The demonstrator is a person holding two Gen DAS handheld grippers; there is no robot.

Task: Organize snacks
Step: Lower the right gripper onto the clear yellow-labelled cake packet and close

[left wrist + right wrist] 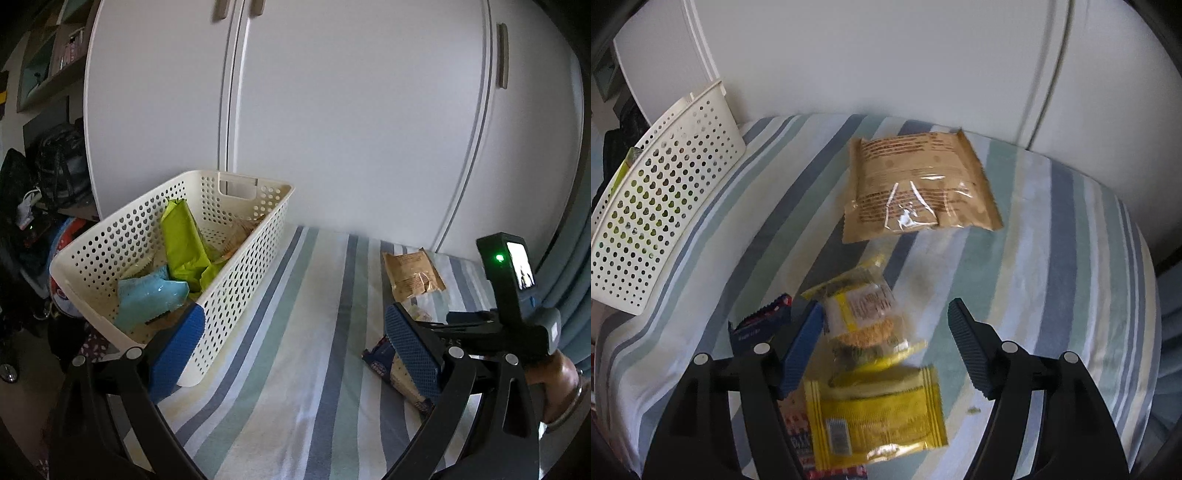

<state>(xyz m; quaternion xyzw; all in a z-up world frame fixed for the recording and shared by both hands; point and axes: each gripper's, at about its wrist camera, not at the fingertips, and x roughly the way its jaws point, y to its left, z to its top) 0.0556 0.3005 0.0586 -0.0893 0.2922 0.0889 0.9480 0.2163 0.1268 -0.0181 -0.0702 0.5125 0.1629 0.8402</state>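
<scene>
Cream perforated plastic basket (236, 266) at the left edge of the striped blue, green and white bedsheet (295, 332), already holding a lime-green wrapper (184, 240) and a pale blue pouch (147, 299). Still loose on the sheet: a brown paper-look snack bag with a clear window (919, 184) toward the far edge near the white wardrobe doors (351, 110), a small clear-and-yellow cracker packet (864, 314), a yellow foil wrapper (879, 417) at the near edge, and a dark blue packet (761, 325) just left of them.

Step in hand, by the look of it: picking the next snack. Right gripper (886, 332) poised low over the cracker packet, tongs spread wide and gripping nothing, left pad touching or nearly touching the packet's edge. Next move probably calls for settling lower, closing on the crinkly packet, then carrying it left to the basket.

Left gripper (295, 328) hovering beside the basket's near corner, tongs wide and empty.
</scene>
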